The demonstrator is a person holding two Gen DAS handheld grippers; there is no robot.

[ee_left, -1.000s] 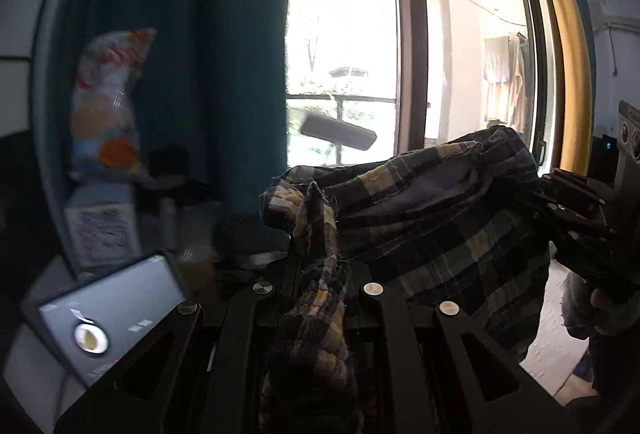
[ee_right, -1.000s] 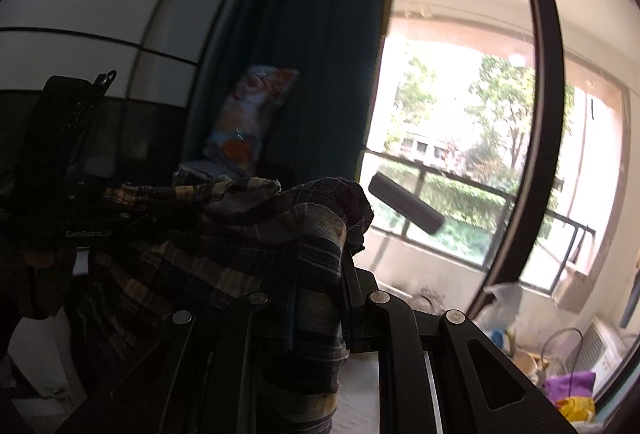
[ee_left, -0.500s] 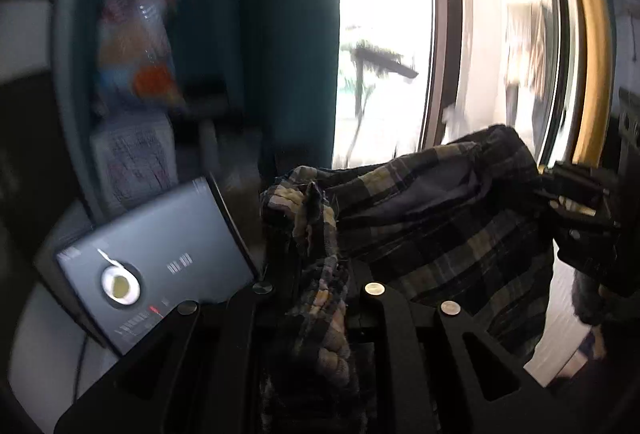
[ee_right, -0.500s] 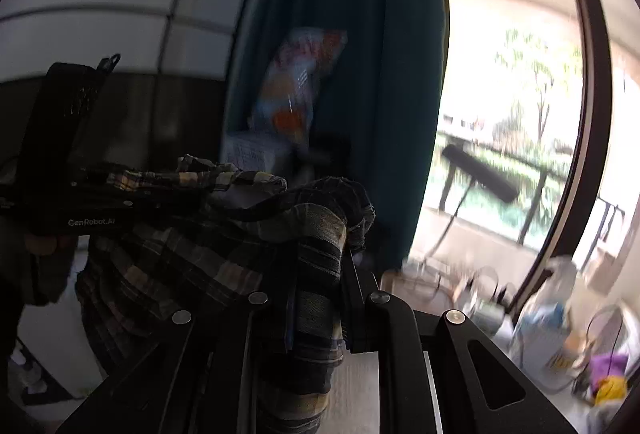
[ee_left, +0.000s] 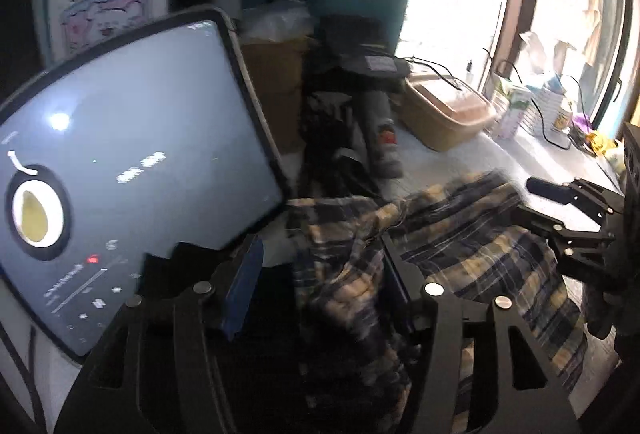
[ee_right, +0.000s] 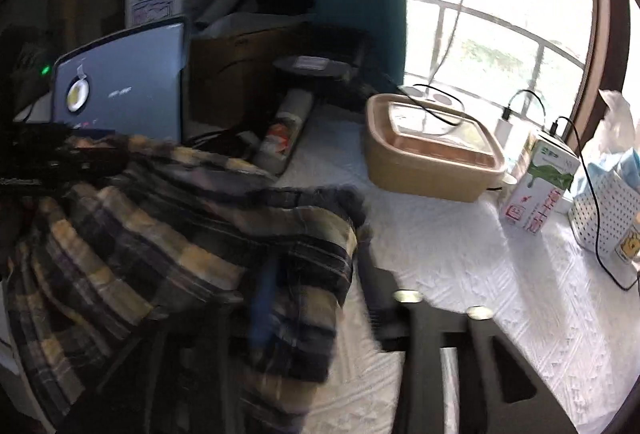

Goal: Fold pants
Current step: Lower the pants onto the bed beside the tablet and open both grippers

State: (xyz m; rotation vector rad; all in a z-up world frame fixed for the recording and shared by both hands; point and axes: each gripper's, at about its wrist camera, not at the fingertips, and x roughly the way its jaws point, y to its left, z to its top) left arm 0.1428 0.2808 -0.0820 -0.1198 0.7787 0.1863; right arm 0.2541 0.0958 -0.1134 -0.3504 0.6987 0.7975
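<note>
The plaid pants, dark blue and yellow, lie loose between my two grippers over the white quilted table. My left gripper has its jaws wide apart, with the cloth draped between and over the right finger. My right gripper is also open, and the pants sag over its left finger. The right gripper shows at the right edge of the left wrist view, open. The left gripper is at the left edge of the right wrist view.
A tablet with a lit screen stands left. At the back are a tan lidded box, a milk carton, a white perforated basket, cables, a power strip and dark clutter by the teal curtain.
Both grippers have swung down from the window towards the table. Both have opened and let go of the pants, which now slump over the fingers.
</note>
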